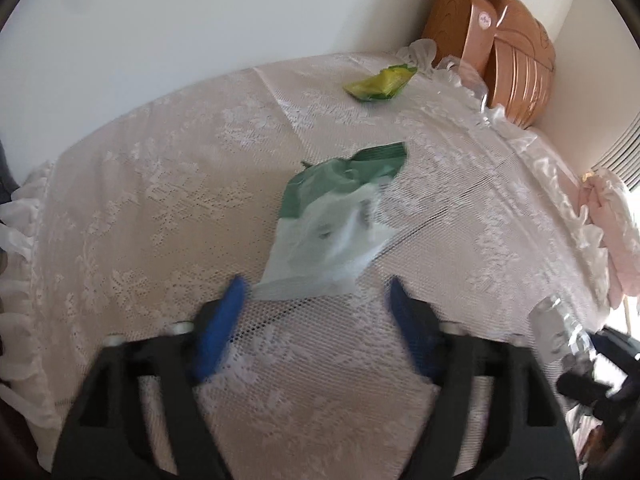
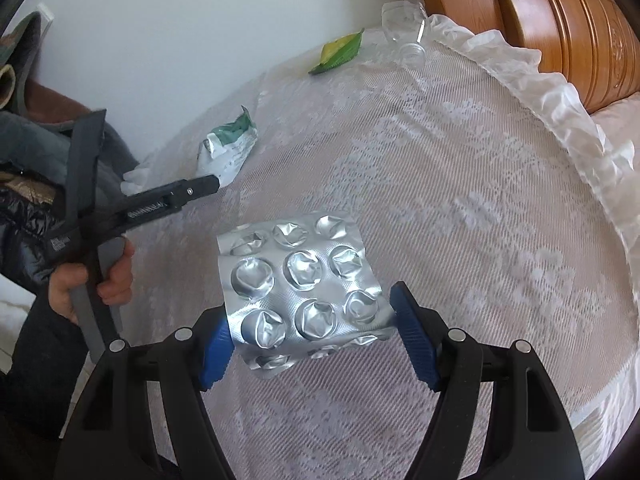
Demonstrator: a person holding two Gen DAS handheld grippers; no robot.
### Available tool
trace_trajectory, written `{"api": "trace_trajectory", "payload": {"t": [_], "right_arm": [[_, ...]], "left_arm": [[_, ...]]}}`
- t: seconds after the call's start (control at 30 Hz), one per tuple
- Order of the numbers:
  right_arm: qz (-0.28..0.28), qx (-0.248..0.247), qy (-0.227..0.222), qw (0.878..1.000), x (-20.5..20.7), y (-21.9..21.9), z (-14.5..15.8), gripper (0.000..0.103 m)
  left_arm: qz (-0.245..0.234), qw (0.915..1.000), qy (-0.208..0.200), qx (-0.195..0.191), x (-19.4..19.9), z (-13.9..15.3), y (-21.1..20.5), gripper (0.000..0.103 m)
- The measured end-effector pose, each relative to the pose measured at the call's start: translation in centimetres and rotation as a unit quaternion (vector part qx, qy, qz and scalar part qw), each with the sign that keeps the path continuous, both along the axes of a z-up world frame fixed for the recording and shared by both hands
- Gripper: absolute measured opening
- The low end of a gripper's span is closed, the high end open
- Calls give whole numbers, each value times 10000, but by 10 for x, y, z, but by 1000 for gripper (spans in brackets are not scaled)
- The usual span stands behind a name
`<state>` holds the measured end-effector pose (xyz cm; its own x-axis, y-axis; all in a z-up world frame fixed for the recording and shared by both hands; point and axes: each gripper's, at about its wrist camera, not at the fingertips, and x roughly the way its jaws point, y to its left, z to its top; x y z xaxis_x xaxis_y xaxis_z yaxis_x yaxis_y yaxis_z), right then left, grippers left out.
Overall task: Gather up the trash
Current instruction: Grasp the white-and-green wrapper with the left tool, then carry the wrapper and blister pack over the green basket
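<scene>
A green-and-white wrapper (image 1: pixel 336 216) lies on the lace-covered table (image 1: pixel 140 208), just ahead of my left gripper (image 1: pixel 316 290), which is open and empty; its near edge sits between the blue pads. The wrapper also shows in the right wrist view (image 2: pixel 228 148), with the left gripper (image 2: pixel 216 182) beside it. My right gripper (image 2: pixel 310 312) is shut on a silver blister pack (image 2: pixel 300 280) and holds it above the table. A yellow-green wrapper (image 1: pixel 380 82) lies far back, also in the right wrist view (image 2: pixel 340 52).
A clear plastic cup (image 2: pixel 404 30) lies near the far table edge. A wooden headboard (image 1: pixel 504 52) stands behind the table by the white wall. The tablecloth's white ruffle (image 2: pixel 560 104) marks the right edge. Dark clothing (image 2: pixel 28 200) sits at the left.
</scene>
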<state>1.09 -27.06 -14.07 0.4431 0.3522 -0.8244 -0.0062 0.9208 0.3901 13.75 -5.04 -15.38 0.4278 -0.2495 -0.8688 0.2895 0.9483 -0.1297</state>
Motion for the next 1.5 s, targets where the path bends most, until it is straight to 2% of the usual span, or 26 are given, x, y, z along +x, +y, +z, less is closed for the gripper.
{"api": "trace_trajectory", "payload": {"t": [0.03, 0.17, 0.3, 0.33, 0.37, 0.4, 0.57, 0.73, 0.9, 1.07, 1.3, 1.5], "right_arm": [[2, -17, -23, 10000, -4, 2, 1, 72], [-68, 11, -43, 10000, -11, 1, 1, 72], [-188, 11, -79, 9998, -20, -2, 4, 72], [-231, 18, -94, 9997, -22, -3, 5, 72], [-269, 18, -102, 9996, -24, -4, 6, 72], [-305, 15, -107, 9995, -25, -5, 6, 72], [-486, 2, -111, 9988, -33, -6, 8, 72], [-662, -72, -136, 9977, -41, -2, 14, 72], [-998, -191, -184, 9947, -57, -3, 22, 72], [-1532, -275, -211, 9876, -91, -14, 29, 72], [-2157, -342, -256, 9755, -151, -43, 35, 72], [-2592, -395, -222, 9648, -217, -87, 34, 72]], "left_arm": [[59, 10000, -74, -25, -1, 5, -1, 96], [97, 9999, -101, 12, 7, 9, -9, 96], [271, 9991, 195, 265, 33, -12, -19, 96], [295, 9990, 203, 278, 35, -14, -19, 91], [325, 9988, 185, 307, 35, -15, -19, 82], [319, 9988, 203, 310, 35, -15, -19, 61], [286, 9990, 196, 272, 21, -2, -14, 60], [148, 9997, 122, 135, -6, 31, -14, 60], [-260, 9995, 113, -101, -38, 59, -26, 60], [-897, 9959, 41, -105, -66, 72, -51, 60], [-1726, 9848, -131, -117, -119, 90, -98, 60], [-2254, 9739, -251, -118, -174, 103, -151, 61]]}}
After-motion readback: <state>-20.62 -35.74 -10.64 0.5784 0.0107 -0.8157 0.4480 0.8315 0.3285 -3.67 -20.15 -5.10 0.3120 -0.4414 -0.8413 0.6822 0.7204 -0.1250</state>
